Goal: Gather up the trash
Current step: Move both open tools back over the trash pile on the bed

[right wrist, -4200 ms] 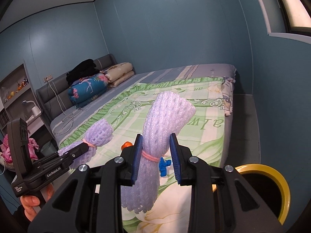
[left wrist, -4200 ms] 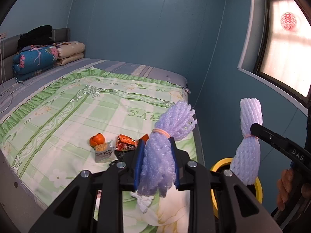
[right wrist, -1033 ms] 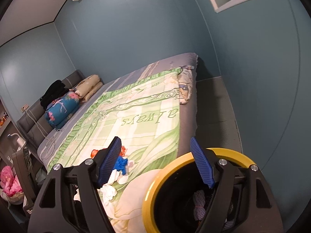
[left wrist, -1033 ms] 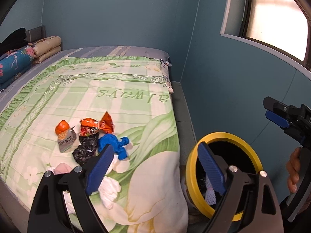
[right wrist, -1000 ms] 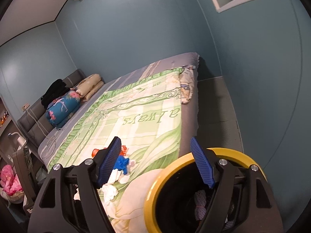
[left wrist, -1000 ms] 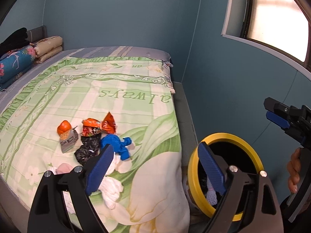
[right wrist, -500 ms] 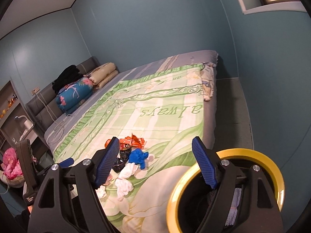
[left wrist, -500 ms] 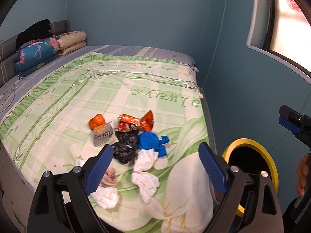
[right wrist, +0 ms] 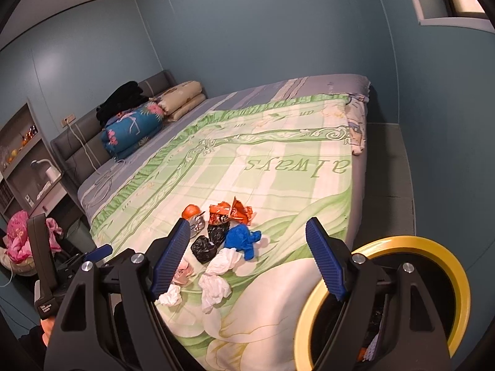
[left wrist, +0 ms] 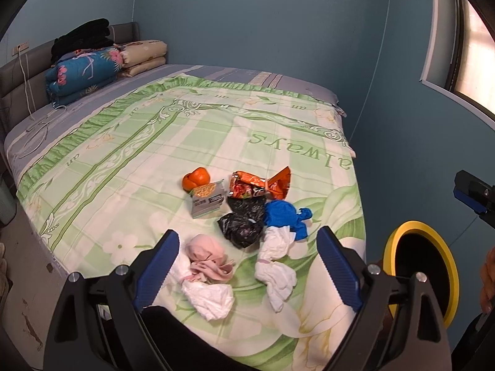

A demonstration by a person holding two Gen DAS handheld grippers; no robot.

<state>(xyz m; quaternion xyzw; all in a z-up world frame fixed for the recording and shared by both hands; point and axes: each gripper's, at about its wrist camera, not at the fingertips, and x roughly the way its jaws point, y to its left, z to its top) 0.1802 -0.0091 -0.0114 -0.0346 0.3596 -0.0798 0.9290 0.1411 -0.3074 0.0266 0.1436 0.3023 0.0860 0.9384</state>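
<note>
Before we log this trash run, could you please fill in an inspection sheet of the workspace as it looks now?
Surface: bed with a green floral quilt, flat, trash heaped near its foot.
Job's things: orange wrapper, black bag, blue glove, white tissues, pink wad, small carton; yellow-rimmed bin on the floor beside the bed.
Clutter: orange fruit touching the carton; folded bedding at the headboard.
Grippers: left claw open, empty; right claw open, empty.
Cables: white cord down the headboard onto the bed.
Surroundings: blue walls, window, shelf niche.
</note>
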